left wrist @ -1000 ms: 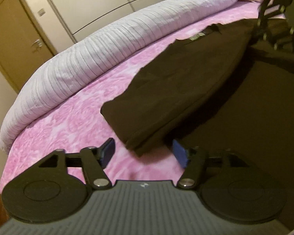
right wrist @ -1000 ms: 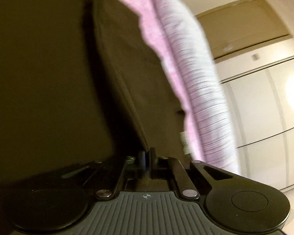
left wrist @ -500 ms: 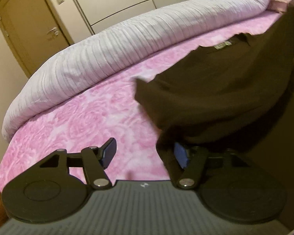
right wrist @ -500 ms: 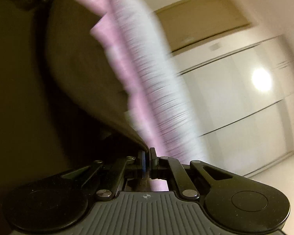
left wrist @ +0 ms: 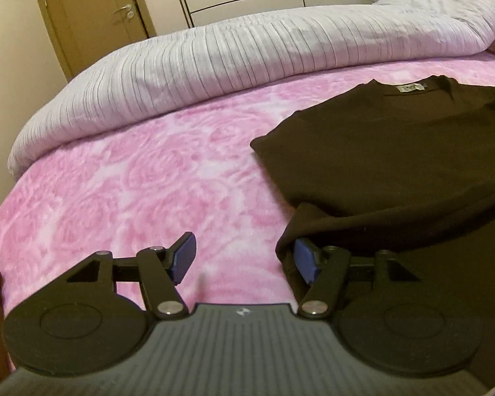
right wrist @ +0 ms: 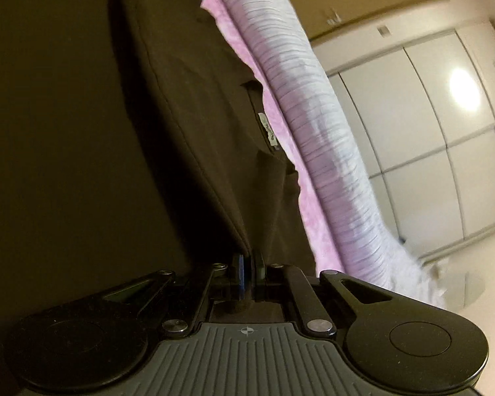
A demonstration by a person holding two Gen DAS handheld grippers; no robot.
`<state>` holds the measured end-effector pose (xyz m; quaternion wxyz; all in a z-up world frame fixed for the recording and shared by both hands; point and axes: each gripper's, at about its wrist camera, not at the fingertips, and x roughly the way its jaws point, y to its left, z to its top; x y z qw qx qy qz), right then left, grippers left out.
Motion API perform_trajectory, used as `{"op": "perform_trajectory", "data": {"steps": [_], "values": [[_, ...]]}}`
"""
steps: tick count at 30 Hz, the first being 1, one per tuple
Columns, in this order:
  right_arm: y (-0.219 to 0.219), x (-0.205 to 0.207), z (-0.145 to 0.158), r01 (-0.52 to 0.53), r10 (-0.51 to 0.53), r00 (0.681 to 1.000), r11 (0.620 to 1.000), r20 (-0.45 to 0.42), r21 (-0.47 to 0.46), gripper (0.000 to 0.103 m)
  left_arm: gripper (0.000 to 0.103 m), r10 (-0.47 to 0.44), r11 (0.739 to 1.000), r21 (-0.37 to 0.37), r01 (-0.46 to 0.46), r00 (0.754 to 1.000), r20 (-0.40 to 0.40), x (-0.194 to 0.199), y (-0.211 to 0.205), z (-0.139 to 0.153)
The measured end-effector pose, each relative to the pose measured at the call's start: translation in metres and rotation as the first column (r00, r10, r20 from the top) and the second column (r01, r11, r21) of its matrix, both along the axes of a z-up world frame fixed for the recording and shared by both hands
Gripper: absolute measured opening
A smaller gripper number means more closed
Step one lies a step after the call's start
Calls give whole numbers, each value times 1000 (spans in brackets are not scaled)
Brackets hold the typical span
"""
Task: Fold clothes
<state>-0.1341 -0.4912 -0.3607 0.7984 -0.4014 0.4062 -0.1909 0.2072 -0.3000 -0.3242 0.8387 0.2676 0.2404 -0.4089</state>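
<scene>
Left wrist view: left gripper (left wrist: pixel 244 259) gapes beside the dark shirt's (left wrist: pixel 396 151) hem; right gripper (right wrist: pixel 247 265) pinches its fold.

Black gripper (left wrist: pixel 244 259) w/ blue pads (left wrist: pixel 183 257)

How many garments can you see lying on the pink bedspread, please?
1: a dark brown sweater on the pink bedspread, below the rolled pale duvet. The right gripper pinches its edge. Others may lie outside both views.

bare pink bedspread (left wrist: pixel 142 191) lies open; rolled duvet (left wrist: pixel 247 52) walls its far side.
</scene>
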Motion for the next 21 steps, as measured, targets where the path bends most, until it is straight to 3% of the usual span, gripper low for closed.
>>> {"op": "perform_trajectory", "data": {"steps": [3, 5, 7, 15, 18, 21], "values": [[1, 1, -6, 28, -28, 1000, 999, -11, -32, 1, 61, 7, 1000, -1, -7, 1000, 2, -4, 5, 0], [-1, -4, 1, 89, -89, 996, 995, 6, 34, 1, 61, -2, 1000, 9, 2, 1000, -18, -5, 7, 0], [-6, -2, -2, 119, -115, 990, 991, -75, 53, 1, 61, -20, 999, 26, 21, 1000, -20, -7, 6, -1], [14, -17, -1, 62, -62, 987, 998, -147, -4, 3, 59, -83, 994, 72, 85, 996, -25, -16, 18, 9], [22, -19, 1, 66, -69, 987, 997, -144, -28, 8, 59, -111, 992, 54, 114, 992, -53, -21, 34, 21], [24, -27, 3, 63, -67, 989, 997, -130, -32, 9, 60, -138, 990, -18, 137, 984, -113, -18, 44, 36]]}}
